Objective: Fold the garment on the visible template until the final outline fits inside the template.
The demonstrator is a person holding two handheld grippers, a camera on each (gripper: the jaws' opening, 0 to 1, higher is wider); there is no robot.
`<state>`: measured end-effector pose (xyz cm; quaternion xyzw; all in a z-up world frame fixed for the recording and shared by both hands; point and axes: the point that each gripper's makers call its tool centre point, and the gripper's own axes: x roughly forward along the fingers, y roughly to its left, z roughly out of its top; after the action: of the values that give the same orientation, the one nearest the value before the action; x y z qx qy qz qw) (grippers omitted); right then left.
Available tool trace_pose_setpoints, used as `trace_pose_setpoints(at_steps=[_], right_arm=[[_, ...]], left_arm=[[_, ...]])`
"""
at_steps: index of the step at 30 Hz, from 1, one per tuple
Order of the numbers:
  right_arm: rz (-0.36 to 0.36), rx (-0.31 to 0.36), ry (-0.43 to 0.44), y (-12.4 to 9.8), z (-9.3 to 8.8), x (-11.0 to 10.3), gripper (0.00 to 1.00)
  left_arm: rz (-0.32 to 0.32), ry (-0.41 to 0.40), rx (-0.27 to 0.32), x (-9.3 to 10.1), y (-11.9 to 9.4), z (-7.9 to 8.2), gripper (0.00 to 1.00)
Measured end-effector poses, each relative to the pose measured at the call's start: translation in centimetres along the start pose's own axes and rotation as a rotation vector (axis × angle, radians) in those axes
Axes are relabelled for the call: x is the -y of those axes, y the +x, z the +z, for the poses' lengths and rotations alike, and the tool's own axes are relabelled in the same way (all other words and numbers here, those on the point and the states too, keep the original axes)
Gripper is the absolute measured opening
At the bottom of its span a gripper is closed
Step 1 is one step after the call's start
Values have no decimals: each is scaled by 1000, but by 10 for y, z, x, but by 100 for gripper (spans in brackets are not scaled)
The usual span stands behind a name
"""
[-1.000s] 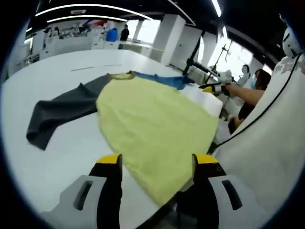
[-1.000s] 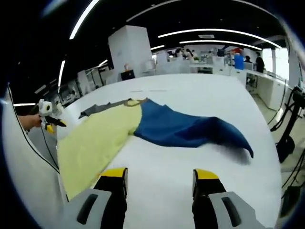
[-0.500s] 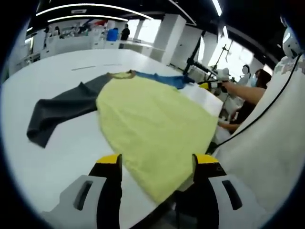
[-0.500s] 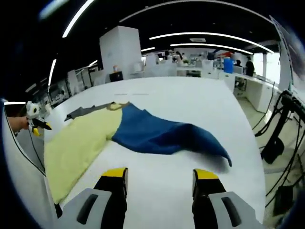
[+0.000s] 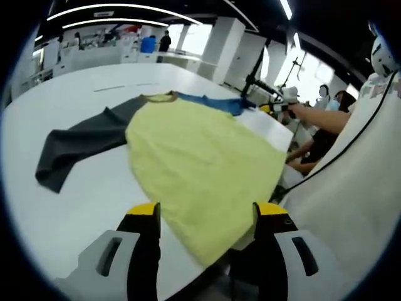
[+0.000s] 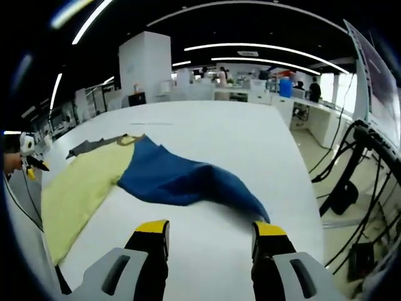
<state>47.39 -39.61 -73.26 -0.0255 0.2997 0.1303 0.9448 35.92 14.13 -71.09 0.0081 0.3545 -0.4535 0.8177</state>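
My left gripper (image 5: 202, 216) has its jaws wide apart and holds nothing; it hovers just above the near hem of the shirt (image 5: 200, 160). My right gripper (image 6: 205, 233) is also fully open and empty, over bare table (image 6: 238, 147), with the blue sleeve (image 6: 188, 182) a little ahead of it.

The shirt lies flat on the white table, yellow body in the middle, grey sleeve (image 5: 78, 144) spread to one side, blue sleeve to the other. I cannot make out any template outline on the table.

The risks I see: the yellow hem already hangs over the table edge near me, so a careless pull toward me can drag the shirt off. The cloth is thin and flat, so the jaws may close on nothing, or pinch two layers and spoil the fold. Without a visible template, I may fold to a wrong outline.
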Motion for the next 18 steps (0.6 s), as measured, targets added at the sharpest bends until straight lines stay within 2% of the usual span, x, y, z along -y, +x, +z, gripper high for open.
trace_pose_setpoints(at_steps=[12,18], right_arm=[[-45,-16,-17,6,-1,25,44],[-57,-53,-47,13,-7,33,39]], left_arm=[[1,2,-11,3,3,2,55],[2,1,-17,4,5,3,55]])
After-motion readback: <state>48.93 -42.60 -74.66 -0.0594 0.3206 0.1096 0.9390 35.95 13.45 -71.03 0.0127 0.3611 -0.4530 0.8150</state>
